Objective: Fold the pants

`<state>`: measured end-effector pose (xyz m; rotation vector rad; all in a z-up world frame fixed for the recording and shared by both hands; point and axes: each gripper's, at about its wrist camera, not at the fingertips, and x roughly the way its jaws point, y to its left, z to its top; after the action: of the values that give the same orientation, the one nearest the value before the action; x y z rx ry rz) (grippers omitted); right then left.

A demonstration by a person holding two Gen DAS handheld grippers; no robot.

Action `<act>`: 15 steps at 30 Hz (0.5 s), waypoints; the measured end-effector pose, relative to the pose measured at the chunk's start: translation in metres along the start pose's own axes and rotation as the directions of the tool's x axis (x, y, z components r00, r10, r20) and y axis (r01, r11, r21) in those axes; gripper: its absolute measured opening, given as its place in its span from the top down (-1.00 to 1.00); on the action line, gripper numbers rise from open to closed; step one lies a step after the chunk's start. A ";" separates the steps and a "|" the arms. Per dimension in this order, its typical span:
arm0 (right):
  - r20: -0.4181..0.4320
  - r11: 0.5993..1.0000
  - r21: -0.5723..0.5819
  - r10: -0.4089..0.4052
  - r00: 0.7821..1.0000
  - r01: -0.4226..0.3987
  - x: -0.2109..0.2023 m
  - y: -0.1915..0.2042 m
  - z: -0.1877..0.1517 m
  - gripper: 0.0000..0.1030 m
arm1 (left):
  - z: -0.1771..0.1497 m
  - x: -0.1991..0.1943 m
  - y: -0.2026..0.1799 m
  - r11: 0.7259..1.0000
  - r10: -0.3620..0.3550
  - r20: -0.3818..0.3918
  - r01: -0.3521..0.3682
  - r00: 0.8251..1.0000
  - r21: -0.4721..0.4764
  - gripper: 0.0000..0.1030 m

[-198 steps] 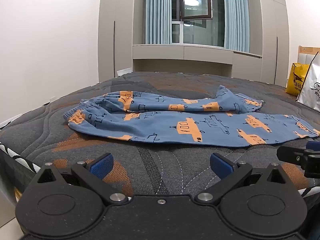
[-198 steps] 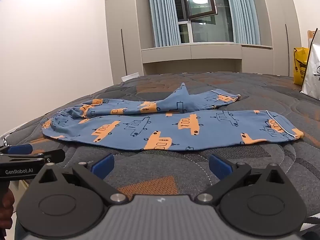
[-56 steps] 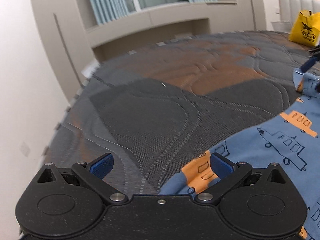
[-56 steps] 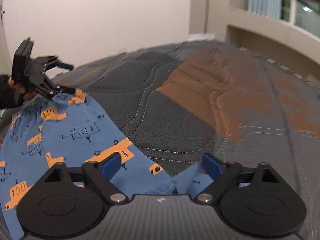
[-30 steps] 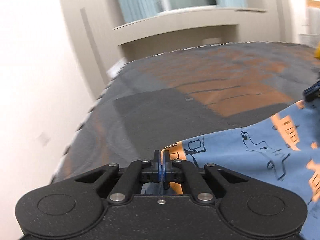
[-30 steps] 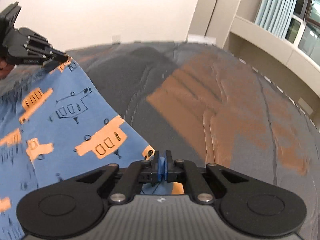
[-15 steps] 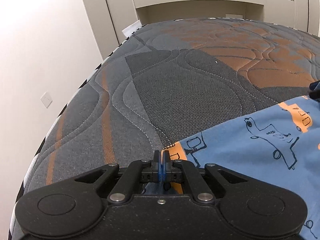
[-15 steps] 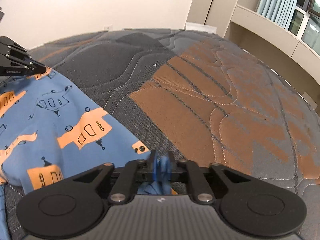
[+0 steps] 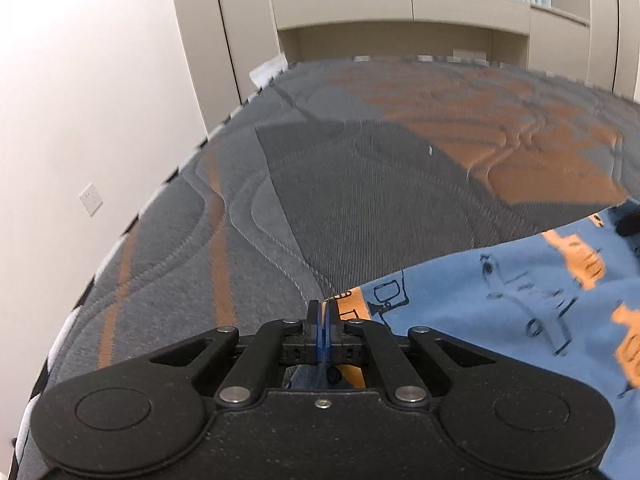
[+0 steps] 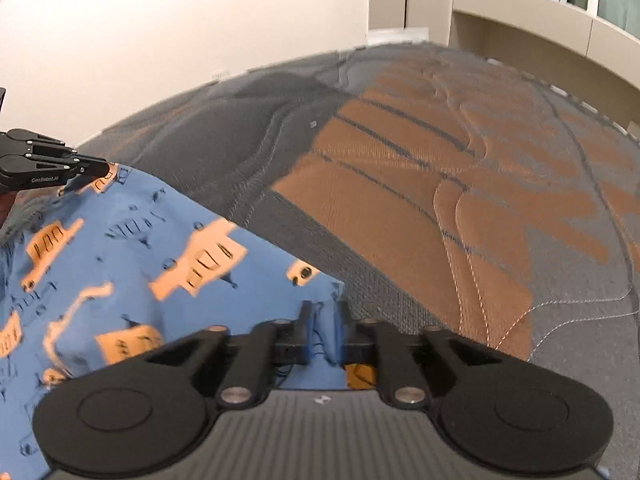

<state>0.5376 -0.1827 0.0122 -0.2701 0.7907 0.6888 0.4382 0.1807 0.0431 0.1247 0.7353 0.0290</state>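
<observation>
While the pants lie on the mattress, the left gripper pinches their left corner; the right gripper, jaws just closing, clamps the right corner.

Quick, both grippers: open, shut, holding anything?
Left gripper: shut on the pants edge.
Right gripper: jaws just closing, pinching bunched pants fabric.

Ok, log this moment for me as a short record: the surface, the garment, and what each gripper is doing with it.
surface: quilted grey and orange mattress
garment: blue pants with orange vehicle print, spread between the two grippers
left gripper: shut on the pants edge
right gripper: jaws have just been closing, a bunch of pants fabric pinched between them
background: pale wall, beige cabinets
fold: not yet visible from these views
</observation>
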 end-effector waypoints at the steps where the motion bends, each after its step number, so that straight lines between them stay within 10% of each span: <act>1: 0.023 1.000 -0.006 -0.021 1.000 0.021 -0.007 0.004 -0.001 0.81 | 0.001 -0.008 0.000 1.000 -0.003 0.018 0.003 1.000 -0.001 1.00; 15: 0.401 0.934 -0.180 -0.217 0.890 0.309 -0.182 0.132 -0.087 0.88 | -0.072 -0.179 -0.019 0.998 -0.042 0.339 0.022 0.940 0.063 1.00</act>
<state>0.3104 -0.2091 0.0889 -0.4429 0.2924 0.5517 0.2572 0.1566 0.1072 0.1692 0.3916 -0.0447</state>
